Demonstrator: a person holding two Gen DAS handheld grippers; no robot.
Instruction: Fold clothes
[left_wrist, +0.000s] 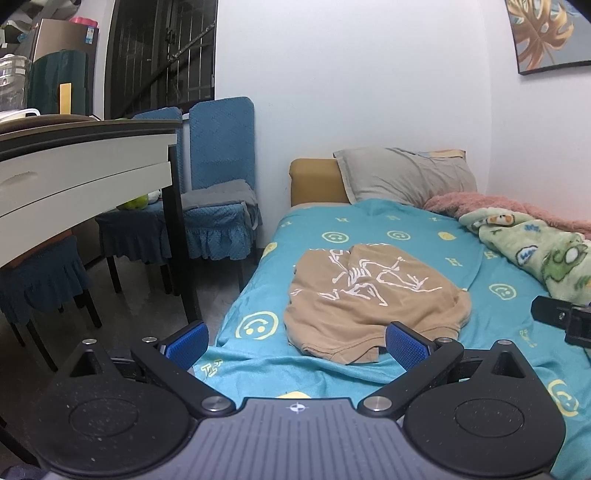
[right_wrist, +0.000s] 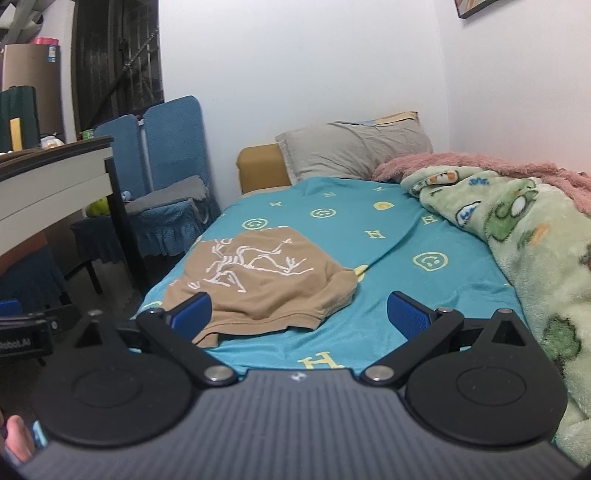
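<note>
Home bedroom – bed with smiley sheet, pillow, fleece blanket; covered chairs, table

Bed sheet: repeated letter "H" among smiley faces.
Left gripper body: partial "RobotAI" lettering, first characters cut off.
Tan shirt print: not legible.

Even, soft indoor light; faint shadows; strong fisheye bending at edges; sharp.
</note>
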